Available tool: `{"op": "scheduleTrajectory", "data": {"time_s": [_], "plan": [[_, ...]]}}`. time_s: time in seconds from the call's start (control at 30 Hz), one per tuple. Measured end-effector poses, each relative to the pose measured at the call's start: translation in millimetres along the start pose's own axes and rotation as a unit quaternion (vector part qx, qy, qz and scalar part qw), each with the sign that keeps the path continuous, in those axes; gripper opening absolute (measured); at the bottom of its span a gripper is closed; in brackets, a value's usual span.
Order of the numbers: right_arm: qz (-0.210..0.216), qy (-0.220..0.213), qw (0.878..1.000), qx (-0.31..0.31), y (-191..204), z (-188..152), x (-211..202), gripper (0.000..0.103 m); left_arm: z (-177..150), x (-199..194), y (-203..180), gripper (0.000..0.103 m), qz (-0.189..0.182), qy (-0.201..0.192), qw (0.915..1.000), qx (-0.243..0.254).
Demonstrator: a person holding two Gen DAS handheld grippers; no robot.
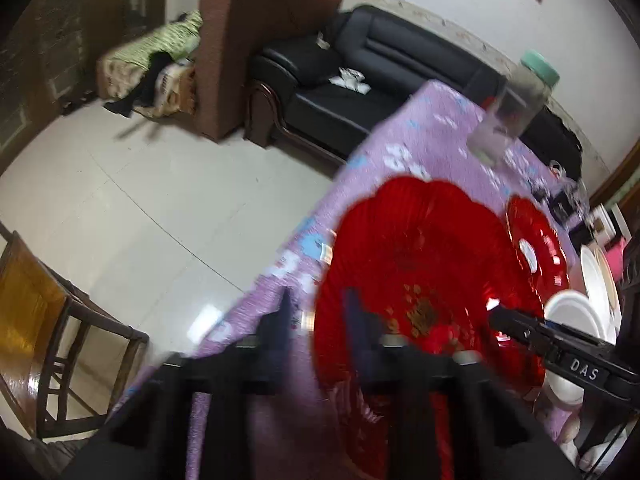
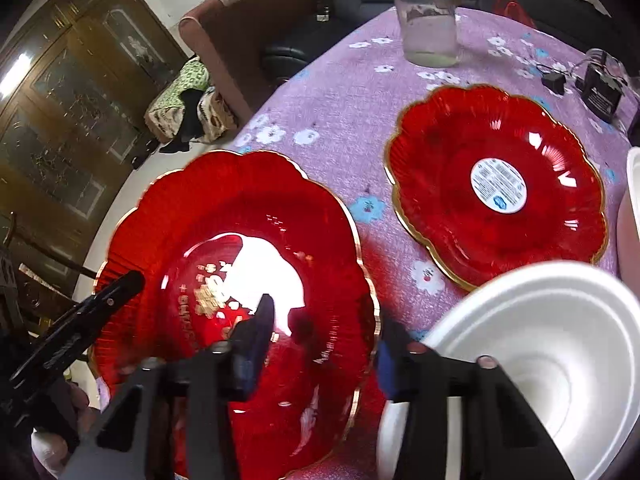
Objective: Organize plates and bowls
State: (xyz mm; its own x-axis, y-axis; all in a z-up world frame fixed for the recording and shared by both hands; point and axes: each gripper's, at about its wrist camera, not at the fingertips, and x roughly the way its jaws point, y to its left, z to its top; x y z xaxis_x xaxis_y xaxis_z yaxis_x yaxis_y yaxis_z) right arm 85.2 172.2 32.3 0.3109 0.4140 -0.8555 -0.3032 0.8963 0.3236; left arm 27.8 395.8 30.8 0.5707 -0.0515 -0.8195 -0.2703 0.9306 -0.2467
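two red plates (image 2: 236,288) (image 2: 496,184) and a white bowl (image 2: 552,344) are shown unstacked; sorting is barely begun. both grippers (image 1: 316,320) (image 2: 324,344) are seen parted, nothing held.

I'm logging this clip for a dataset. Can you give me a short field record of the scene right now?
surface: table with purple floral cloth
near plate: red, gold-rimmed, between both grippers
far plate: red, round white sticker at centre, flat on cloth
bowl: white foam, at right
jar: clear, far side
left gripper: open, at near plate's edge
right gripper: open, over near plate's rim
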Motion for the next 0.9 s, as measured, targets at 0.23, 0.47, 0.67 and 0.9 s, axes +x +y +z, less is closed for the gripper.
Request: {"op": "scheduleTrajectory", "data": {"time_s": [0.23, 0.47, 0.67, 0.9], "plan": [[0.022, -0.027, 0.999, 0.032, -16.2, -10.1, -14.6, 0.025, -5.8, -12.0, -6.8, 0.016, 0.004, -0.018, 0.9998, -0.009], [0.029, -0.064, 0.997, 0.016, -0.2, -17.8, -53.6, 0.025, -4.4, -59.5, -12.9, 0.016, -0.007, -0.062, 0.9979, -0.015], [0.042, -0.08, 0.996, 0.001, 15.5, -28.2, -72.2, 0.025, -4.9, -90.3, -12.7, 0.016, 0.007, -0.095, 0.9954, -0.006], [0.044, -0.049, 0.998, 0.007, 17.1, -45.3, -46.1, 0.025, -16.6, -69.8, -4.4, 0.016, 0.035, -0.072, 0.9967, -0.015]]}}
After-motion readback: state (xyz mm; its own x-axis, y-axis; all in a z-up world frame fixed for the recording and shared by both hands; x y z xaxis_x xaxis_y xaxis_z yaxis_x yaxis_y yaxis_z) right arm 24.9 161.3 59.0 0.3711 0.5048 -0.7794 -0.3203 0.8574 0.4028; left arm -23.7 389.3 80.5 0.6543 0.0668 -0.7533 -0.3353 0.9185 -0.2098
